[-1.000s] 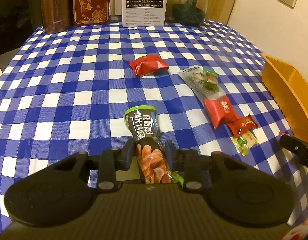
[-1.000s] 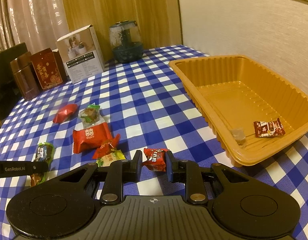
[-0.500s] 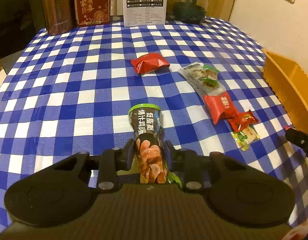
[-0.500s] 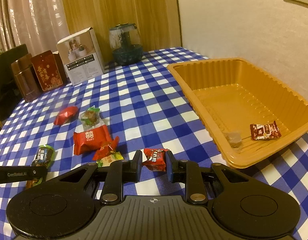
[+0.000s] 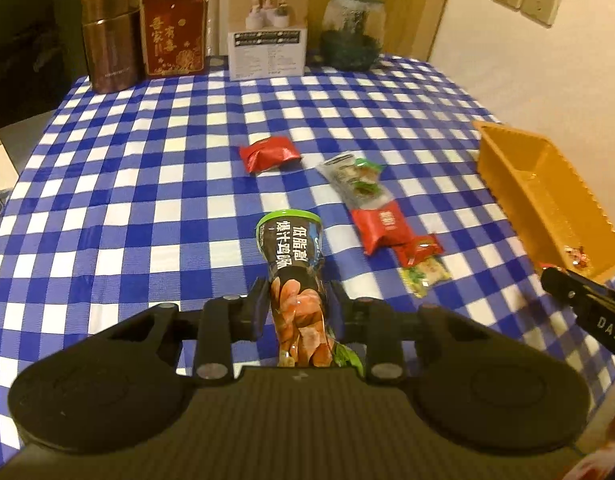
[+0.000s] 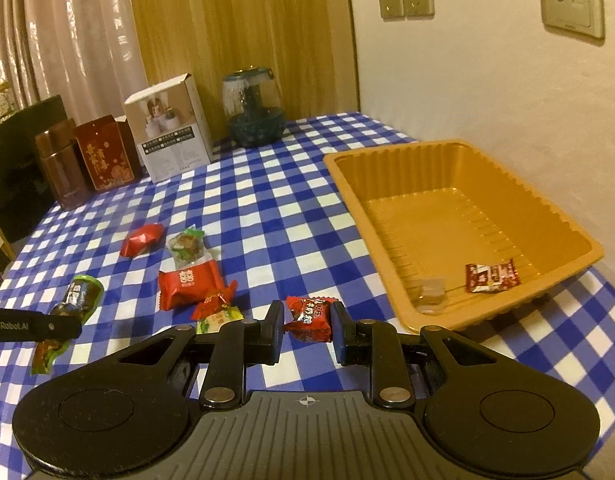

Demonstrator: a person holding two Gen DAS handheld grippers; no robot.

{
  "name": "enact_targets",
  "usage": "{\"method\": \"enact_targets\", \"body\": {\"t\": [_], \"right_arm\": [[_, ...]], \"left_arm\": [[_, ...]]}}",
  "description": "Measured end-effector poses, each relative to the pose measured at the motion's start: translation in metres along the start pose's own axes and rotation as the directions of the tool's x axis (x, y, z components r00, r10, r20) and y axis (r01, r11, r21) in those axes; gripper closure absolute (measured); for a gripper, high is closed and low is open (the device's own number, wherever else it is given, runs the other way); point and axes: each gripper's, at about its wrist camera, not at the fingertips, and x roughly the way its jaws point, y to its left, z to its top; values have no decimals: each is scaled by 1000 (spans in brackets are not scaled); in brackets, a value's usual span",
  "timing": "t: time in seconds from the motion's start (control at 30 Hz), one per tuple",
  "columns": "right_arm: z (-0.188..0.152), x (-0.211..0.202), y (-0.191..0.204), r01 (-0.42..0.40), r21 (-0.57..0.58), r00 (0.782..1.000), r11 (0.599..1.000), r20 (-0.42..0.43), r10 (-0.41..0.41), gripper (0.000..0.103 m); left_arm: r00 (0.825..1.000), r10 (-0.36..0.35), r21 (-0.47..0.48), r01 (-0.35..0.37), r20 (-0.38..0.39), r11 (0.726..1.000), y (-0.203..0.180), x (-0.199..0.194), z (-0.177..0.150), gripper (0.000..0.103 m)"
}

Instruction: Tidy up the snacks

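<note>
My left gripper [image 5: 297,304] is shut on a long dark snack packet with a green end [image 5: 293,272] and holds it above the checked tablecloth; that packet also shows in the right wrist view [image 6: 73,300]. My right gripper [image 6: 306,320] is shut on a small red candy packet [image 6: 309,316], lifted just left of the orange tray [image 6: 587,252]. The tray holds a dark red candy [image 6: 492,277] and a small clear wrapped piece [image 6: 429,294]. Loose on the cloth lie a red foil packet [image 5: 269,153], a clear packet with green filling [image 5: 357,178], a red square packet [image 5: 381,226], a small red candy [image 5: 419,249] and a green-yellow candy [image 5: 425,276].
At the table's far edge stand a brown canister [image 5: 111,38], a red box [image 5: 173,32], a white carton [image 5: 267,26] and a glass jar [image 5: 353,30]. A wall runs along the right, behind the tray. The table's left edge drops off by a dark chair [image 5: 27,52].
Both grippers have risen with their packets held. The left view now takes in more of the table and the tray's end. The right gripper has drawn back slightly from the tray.
</note>
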Motion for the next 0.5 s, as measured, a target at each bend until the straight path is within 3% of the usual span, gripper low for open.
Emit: {"method": "enact_targets", "body": {"t": [0.5], "right_arm": [[3, -55, -8, -15, -4, 1000, 1000, 18, 15, 78]], "left_arm": [[997, -73, 47, 72, 36, 996, -42, -58, -8, 75]]}}
